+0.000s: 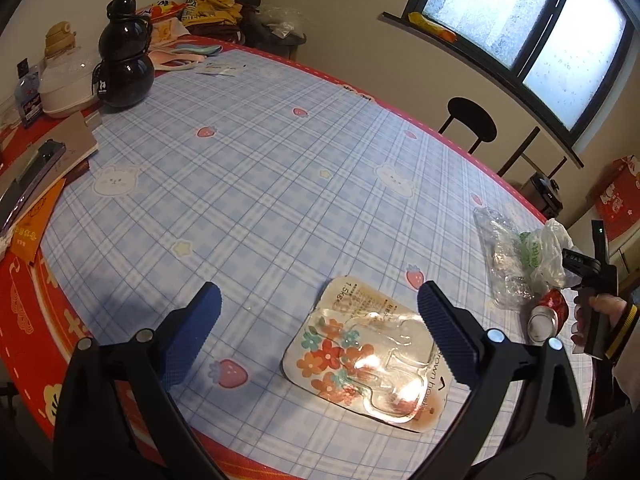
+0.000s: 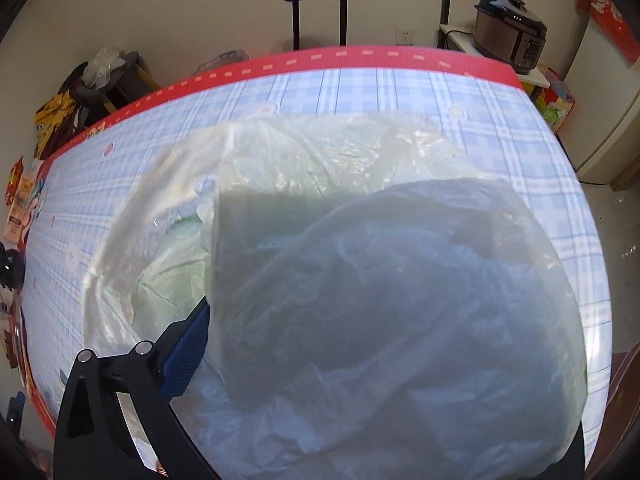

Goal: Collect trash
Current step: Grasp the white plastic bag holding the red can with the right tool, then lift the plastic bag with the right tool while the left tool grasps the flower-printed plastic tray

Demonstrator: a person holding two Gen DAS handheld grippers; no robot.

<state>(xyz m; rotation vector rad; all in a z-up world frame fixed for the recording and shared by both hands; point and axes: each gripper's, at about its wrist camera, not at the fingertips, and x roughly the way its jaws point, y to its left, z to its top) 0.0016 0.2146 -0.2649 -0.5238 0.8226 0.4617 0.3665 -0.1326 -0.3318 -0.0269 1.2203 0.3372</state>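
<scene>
Trash lies scattered on the right side of a round bench (image 1: 256, 184) covered in a blue plaid cloth with strawberries and bunny faces. Nearest the left tool (image 1: 320, 312) is an empty blister pack (image 1: 360, 360), a flat card printed with orange and teal flowers under a clear plastic shell; it rests on the cloth between the tool's two blue fingers, closer to the right one, and neither finger touches it. That tool stands wide open, holding nothing. Farther right, near the bench edge, a crumpled clear wrapper (image 1: 504, 264) lies beside a thin whitish plastic bag (image 1: 548, 252) with green print, and a red can (image 1: 548, 316) lies on its side just near of them. A hand (image 1: 600, 312) grips the right tool's handle there. In the right wrist view the plastic bag (image 2: 360, 280) drapes over almost the whole front of the right tool (image 2: 304, 344); only its left blue finger (image 2: 188, 356) shows, so whether it is closed on the bag cannot be told. At the far left stand a black gourd-shaped bottle (image 1: 124, 56) and a white container (image 1: 66, 84).
</scene>
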